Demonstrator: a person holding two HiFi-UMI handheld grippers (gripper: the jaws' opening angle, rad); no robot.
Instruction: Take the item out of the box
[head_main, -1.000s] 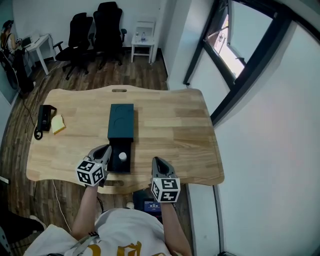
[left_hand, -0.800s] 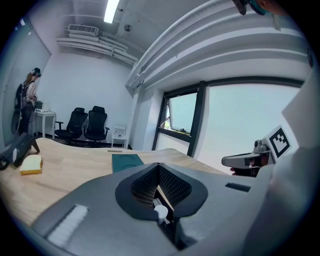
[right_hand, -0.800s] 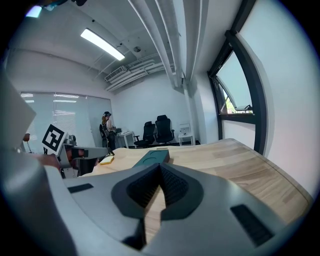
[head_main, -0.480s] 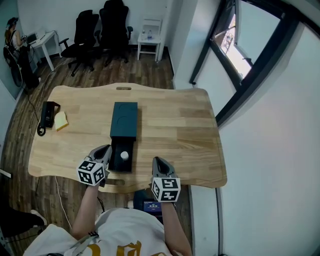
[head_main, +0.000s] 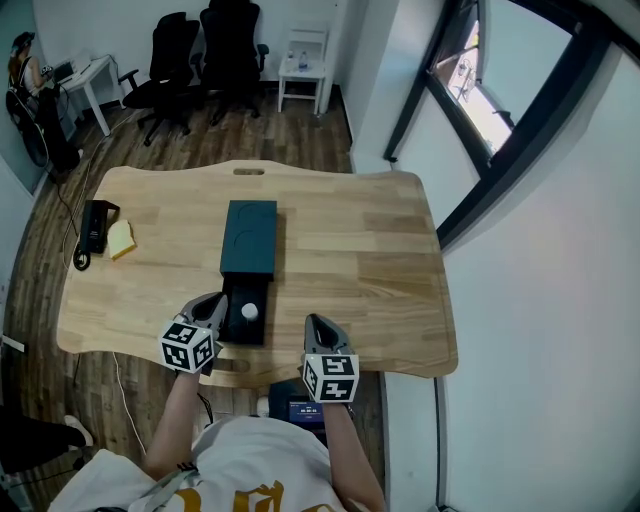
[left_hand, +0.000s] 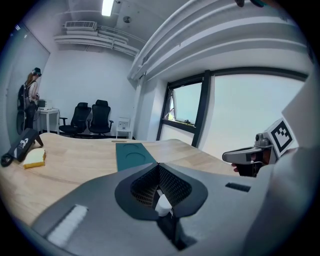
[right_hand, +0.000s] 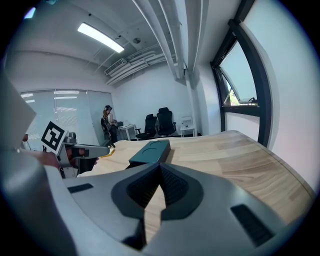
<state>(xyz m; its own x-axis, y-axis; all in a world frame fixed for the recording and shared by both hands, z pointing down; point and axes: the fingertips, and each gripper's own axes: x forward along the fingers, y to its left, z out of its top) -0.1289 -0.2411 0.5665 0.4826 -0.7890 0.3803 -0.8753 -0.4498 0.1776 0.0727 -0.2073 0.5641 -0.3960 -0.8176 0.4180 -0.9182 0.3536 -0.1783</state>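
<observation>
a long dark green box (head_main: 249, 238) lay in the middle of the wooden table (head_main: 350, 250). its near end was pulled open, and a small white round item (head_main: 249, 311) sat in the black tray (head_main: 237, 330) there, so it was not out of the box yet.

the left gripper (head_main: 213, 305) hung just beside the tray, on its left side. it was close to the item but not holding it, and it was hard to tell if it touched the tray's wall. its jaws were pressed together with nothing gripped. in the left gripper view a small white bit showed low in the gap behind the tips, too small to tell what it was.

the right gripper (head_main: 318, 328) hung over the near edge of the table, to the right of the box and apart from it. its jaws were pressed together too, and only bare wood showed past them.

far off on the left side of the table lay a black device (head_main: 95, 225) with a yellow pad (head_main: 120, 240) touching it. black chairs (head_main: 200, 45) stood on the floor behind the table.
</observation>
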